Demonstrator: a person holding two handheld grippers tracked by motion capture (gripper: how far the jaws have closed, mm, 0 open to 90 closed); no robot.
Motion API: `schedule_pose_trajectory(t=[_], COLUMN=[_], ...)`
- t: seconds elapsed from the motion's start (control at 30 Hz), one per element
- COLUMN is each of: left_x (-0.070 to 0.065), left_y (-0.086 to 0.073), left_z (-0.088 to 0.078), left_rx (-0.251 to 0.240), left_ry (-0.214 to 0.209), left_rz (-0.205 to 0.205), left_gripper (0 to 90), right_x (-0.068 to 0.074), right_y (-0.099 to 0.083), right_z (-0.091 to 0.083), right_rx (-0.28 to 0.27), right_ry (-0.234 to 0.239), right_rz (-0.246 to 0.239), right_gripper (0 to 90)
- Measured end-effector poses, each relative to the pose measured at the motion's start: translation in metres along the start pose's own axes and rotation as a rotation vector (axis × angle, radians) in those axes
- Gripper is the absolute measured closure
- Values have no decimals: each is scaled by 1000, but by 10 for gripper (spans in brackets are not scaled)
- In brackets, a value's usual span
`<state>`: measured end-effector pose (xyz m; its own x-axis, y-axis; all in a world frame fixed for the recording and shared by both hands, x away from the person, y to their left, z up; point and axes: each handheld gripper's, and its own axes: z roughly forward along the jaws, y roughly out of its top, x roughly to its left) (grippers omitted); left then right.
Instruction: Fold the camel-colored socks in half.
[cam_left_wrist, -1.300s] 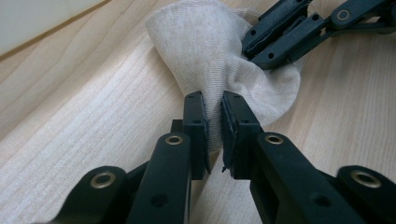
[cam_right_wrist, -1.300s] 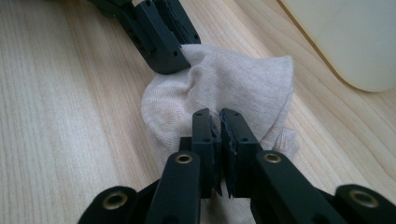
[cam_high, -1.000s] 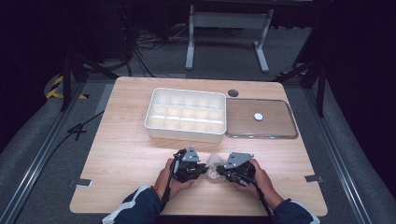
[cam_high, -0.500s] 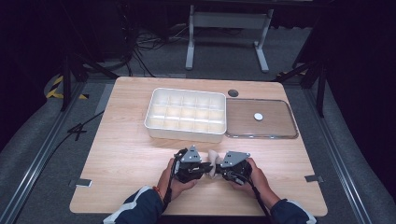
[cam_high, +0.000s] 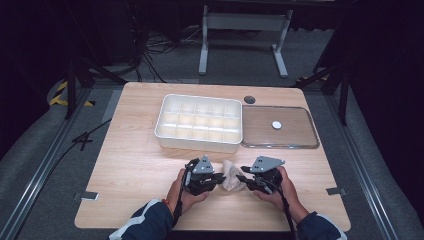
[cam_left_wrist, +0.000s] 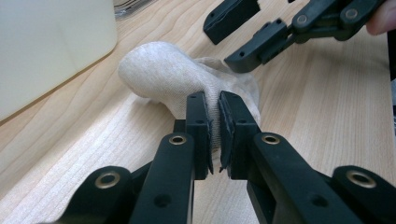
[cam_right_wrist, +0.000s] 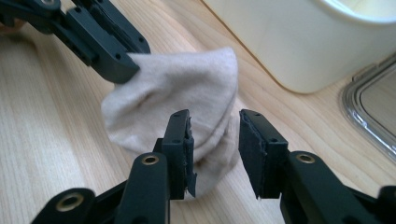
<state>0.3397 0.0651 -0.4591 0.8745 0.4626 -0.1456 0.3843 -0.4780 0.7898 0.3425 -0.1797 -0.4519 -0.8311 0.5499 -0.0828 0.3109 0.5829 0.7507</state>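
The left tool (cam_left_wrist: 213, 135) pinches a beige sock (cam_left_wrist: 163, 74) lying on the tabletop (cam_left_wrist: 327, 107) between both tools. The right tool (cam_right_wrist: 215, 140) has just been opening, jaws spread, sock between them unpressed. Beyond sits a white tray (cam_high: 200, 122).

We saw our right tongs (cam_right_wrist: 215, 151), jaws just opening, apart around the beige sock (cam_right_wrist: 187, 93) on the tabletop (cam_right_wrist: 51, 140), while the left tongs (cam_right_wrist: 123, 65) pinched its far edge.

Left hand-held gripper (cam_high: 218, 176) clamped tight — right hand-held gripper (cam_high: 243, 178) facing it, jaws just opening.
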Motion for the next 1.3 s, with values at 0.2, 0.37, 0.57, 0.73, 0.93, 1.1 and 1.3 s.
schedule_pose_trajectory(t=[0.2,0.37,0.57,0.73,0.93,1.1,1.3], left_x=[-3,-8,-12,-9,-9,-12,-15], left_y=[2,7,9,8,9,10,14], left_z=[3,9,11,9,11,13,16], left_rx=[-16,-22,-4,-7,-7,-9,-16], left_ry=[-14,-15,-3,4,0,2,16], left_rz=[-3,18,41,27,33,34,57], left_gripper=[824,821,821,823,823,821,816], right_x=[3,5,2,-7,-19,-16,-13], right_y=[-2,-4,-4,-1,-9,-14,-14], right_z=[13,19,20,3,-5,7,10], right_rx=[61,69,65,23,99,143,127], right_ry=[13,31,19,23,41,57,72], right_rz=[-19,4,32,70,115,108,108], right_gripper=[626,636,533,521,646,691,729])
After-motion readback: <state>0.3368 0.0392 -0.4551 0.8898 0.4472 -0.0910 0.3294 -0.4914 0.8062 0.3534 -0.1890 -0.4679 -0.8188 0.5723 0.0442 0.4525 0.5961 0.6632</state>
